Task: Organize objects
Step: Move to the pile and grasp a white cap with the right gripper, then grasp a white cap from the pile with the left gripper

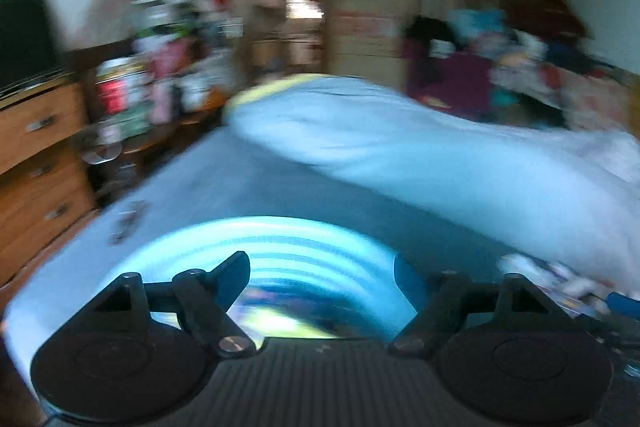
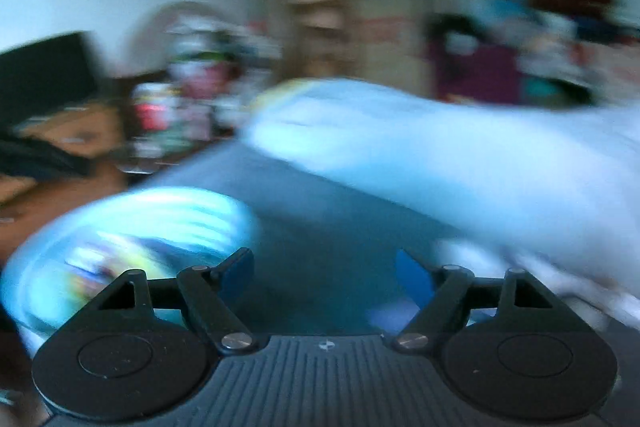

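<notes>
Shelf clutter (image 1: 160, 67) blurred beyond telling.

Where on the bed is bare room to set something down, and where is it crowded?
Free: the flat blue sheet between the round light-blue ribbed basket in front and the bunched pale-blue blanket behind. A narrower strip runs left of the blanket towards the bed edge. Crowded: the cluttered shelf beside the wooden drawers, and the clothes pile behind the blanket.
</notes>
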`<state>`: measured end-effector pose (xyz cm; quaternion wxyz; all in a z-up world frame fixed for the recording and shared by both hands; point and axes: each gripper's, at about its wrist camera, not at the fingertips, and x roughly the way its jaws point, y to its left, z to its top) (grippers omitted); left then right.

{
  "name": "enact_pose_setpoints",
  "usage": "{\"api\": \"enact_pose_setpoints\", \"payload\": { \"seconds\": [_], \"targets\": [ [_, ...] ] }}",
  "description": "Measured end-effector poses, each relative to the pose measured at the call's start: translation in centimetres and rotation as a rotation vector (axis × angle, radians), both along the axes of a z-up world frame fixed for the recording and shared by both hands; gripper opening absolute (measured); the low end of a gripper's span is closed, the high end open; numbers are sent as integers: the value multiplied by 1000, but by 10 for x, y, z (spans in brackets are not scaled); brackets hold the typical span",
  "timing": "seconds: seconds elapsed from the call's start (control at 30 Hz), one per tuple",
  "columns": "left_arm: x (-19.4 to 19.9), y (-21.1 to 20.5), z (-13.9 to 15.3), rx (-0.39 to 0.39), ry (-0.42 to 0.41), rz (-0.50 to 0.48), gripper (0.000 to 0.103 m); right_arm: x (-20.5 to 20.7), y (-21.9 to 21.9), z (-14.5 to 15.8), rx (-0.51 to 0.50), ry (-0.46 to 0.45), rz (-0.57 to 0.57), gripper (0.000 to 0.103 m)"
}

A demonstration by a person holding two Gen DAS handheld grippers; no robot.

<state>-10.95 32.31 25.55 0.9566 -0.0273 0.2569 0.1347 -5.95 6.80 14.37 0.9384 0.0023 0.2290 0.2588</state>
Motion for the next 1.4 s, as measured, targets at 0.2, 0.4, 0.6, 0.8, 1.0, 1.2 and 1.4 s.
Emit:
{"api": "enact_pose_setpoints", "payload": {
  "seconds": [0.2,0.4,0.6,0.8,1.0,1.2,1.4],
  "targets": [
    [27,-118,-45,2,83,-291,75,27,-152,-74,-145,73,-471,76],
    [47,-211,-112,29,196,-521,68,53,-214,-121,-245,144,-649,75],
    [54,-252,-159,-1,246,-627,66,70,-226,-150,-218,221,-634,71],
    [78,-274,-204,3,244,-652,57,69,-227,-146,-159,215,-569,40],
    [91,-283,-232,-25,274,-635,54,49,-230,-140,-76,213,-535,40],
    [106,-288,-234,-48,223,-627,49,58,-226,-140,-70,209,-530,40],
    [107,-293,-232,-25,214,-598,33,56,-226,-138,-63,195,-525,40]
  ]
}}
